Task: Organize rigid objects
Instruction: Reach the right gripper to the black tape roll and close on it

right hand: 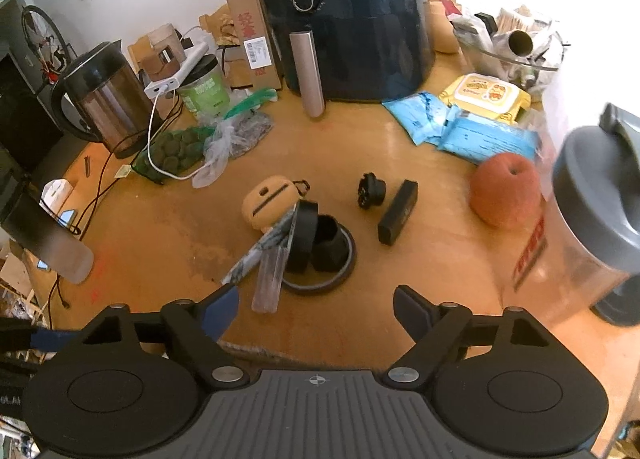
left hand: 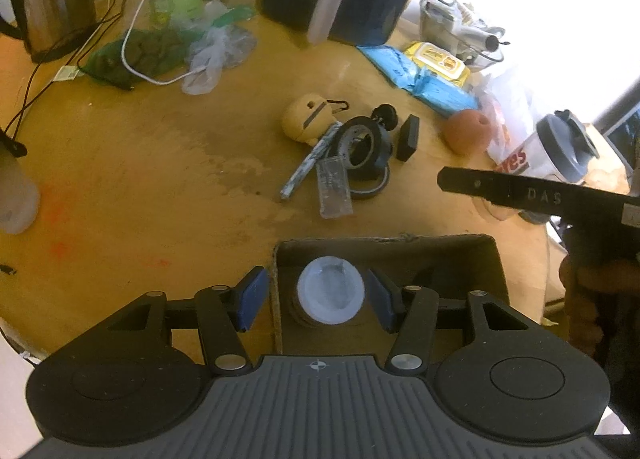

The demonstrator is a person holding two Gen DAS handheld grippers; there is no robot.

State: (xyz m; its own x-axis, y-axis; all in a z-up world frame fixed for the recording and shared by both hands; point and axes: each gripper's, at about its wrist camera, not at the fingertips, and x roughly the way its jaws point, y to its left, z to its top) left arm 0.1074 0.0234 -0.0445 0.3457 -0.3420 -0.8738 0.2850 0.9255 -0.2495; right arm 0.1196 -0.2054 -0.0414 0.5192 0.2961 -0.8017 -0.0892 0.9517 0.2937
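Note:
A cardboard box (left hand: pixel 492 259) stands at the table's near edge. A white round lid (left hand: pixel 330 290) lies inside it. My left gripper (left hand: pixel 316 295) is open above the box, one finger either side of the lid, holding nothing. A pile of small objects lies mid-table: a tan case (left hand: pixel 300 119) (right hand: pixel 266 201), a black tape roll (left hand: pixel 362 143) (right hand: pixel 306 235), a clear plastic piece (left hand: pixel 333 187) (right hand: pixel 272 279), a patterned stick (left hand: pixel 308 163) (right hand: pixel 260 249), a black block (left hand: pixel 408 137) (right hand: pixel 398 211) and a black knob (right hand: pixel 371 190). My right gripper (right hand: pixel 316 309) is open and empty, near the pile.
A black air fryer (right hand: pixel 352 19), a steel kettle (right hand: pixel 104 99), a green tub (right hand: pixel 206 93), bags and cables line the back. Blue packets (right hand: pixel 472 131), a yellow wipes pack (right hand: pixel 486 95), a red fruit (right hand: pixel 506 195) and a grey-lidded jar (right hand: pixel 596 211) stand at the right.

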